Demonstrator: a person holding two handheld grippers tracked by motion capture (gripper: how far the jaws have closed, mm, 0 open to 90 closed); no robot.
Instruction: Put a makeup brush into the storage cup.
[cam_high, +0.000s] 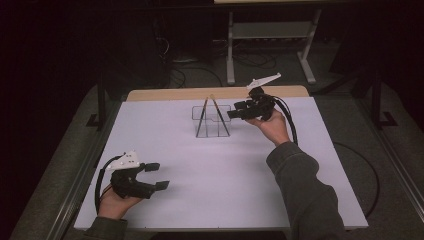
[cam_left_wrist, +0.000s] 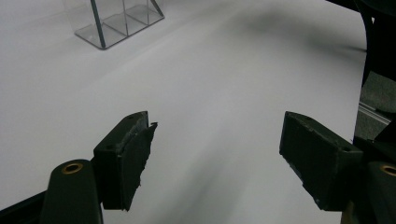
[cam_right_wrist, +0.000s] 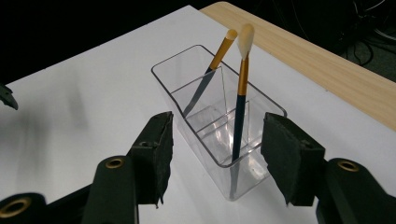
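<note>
Brushes (cam_right_wrist: 240, 100) stand crossed in the clear holder (cam_right_wrist: 187, 135), just ahead of the right tongs (cam_right_wrist: 217, 154), whose jaws stand apart, gripping nothing. On the tabletop (cam_high: 220, 170) the holder sits at twelve o'clock; the left tongs (cam_high: 152, 176), also apart and empty, rest at seven. A careless nudge from the right jaws could tip the light holder and spill both brushes.

Two brushes (cam_right_wrist: 240, 112) upright in divided holder (cam_right_wrist: 182, 77) on table (cam_high: 210, 175); right gripper (cam_high: 233, 114) just beside.
</note>
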